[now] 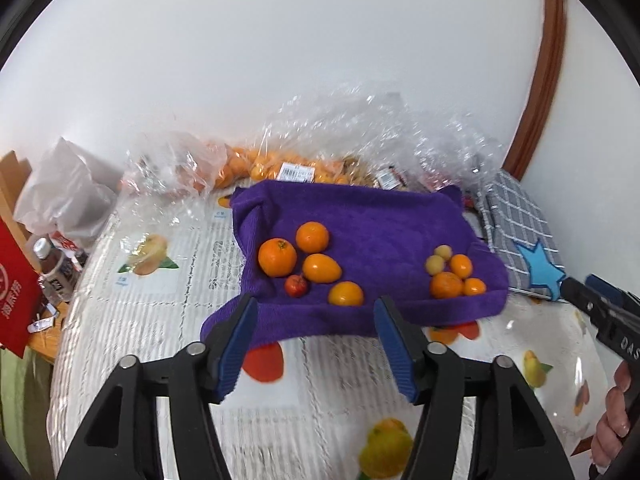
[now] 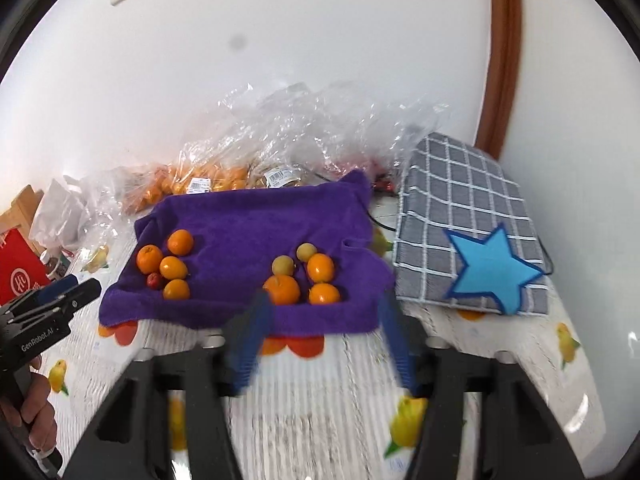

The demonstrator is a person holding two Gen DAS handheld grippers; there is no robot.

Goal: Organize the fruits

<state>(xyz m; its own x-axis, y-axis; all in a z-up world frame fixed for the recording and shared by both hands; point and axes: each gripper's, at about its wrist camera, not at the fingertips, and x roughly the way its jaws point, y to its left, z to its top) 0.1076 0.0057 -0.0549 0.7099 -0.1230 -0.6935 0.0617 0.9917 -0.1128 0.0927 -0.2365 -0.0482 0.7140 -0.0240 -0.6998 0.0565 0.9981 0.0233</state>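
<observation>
Both the left tongs (image 1: 316,320) and right tongs (image 2: 324,320) hover open and empty at the near edge of the purple towel (image 1: 380,216), where the fruits sit in a left cluster (image 1: 310,266) and a right cluster (image 1: 454,276), probably sorted by kind.

Likely a home: a table under a fruit-print tablecloth (image 1: 168,320), clear grocery bags of oranges (image 1: 256,168) along its far edge, white wall (image 2: 320,40).
</observation>
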